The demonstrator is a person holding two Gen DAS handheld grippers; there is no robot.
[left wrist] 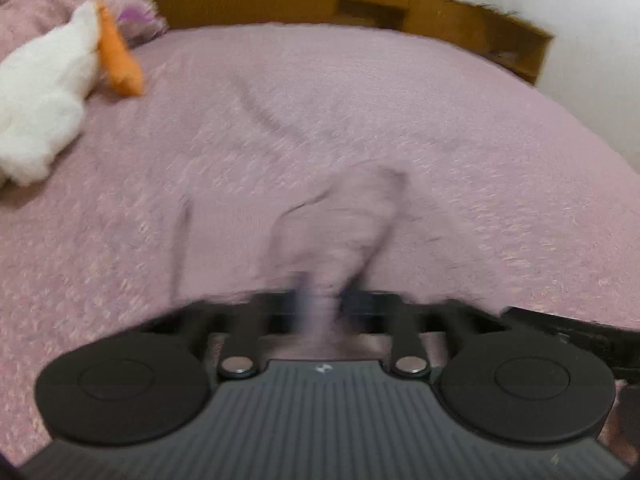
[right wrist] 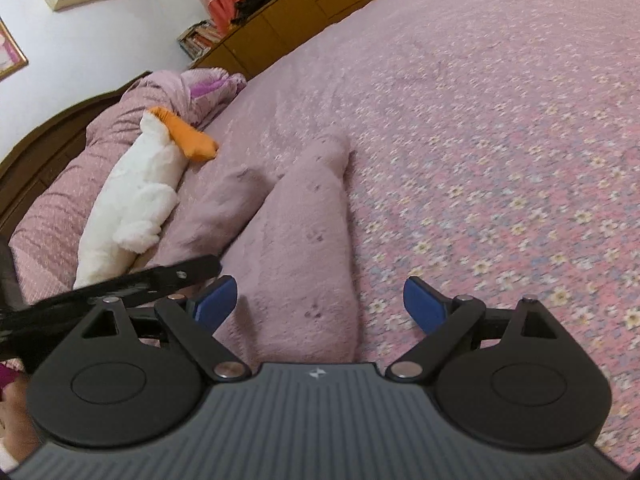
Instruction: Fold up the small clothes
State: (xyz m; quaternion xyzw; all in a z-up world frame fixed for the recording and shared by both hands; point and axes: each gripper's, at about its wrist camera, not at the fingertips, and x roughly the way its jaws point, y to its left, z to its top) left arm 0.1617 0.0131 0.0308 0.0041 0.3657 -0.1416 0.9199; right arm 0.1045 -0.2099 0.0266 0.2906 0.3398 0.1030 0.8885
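The left claw [left wrist: 320, 300] is clenched on a bunched fold of the pink garment [left wrist: 340, 232], which rises blurred from the closed fingertips toward twelve o'clock. The right claw [right wrist: 320, 304] stands released, its blue pads [right wrist: 424, 304] spread either side of the same soft, mauve cloth [right wrist: 304, 248]. It lies on the bed [right wrist: 500, 140], long axis running toward twelve o'clock. No writing reads, only a small logo on each housing. A white plush duck [right wrist: 136, 200] lies at ten o'clock.

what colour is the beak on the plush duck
Orange; the plush duck is white, its beak clearest in the right wrist view.
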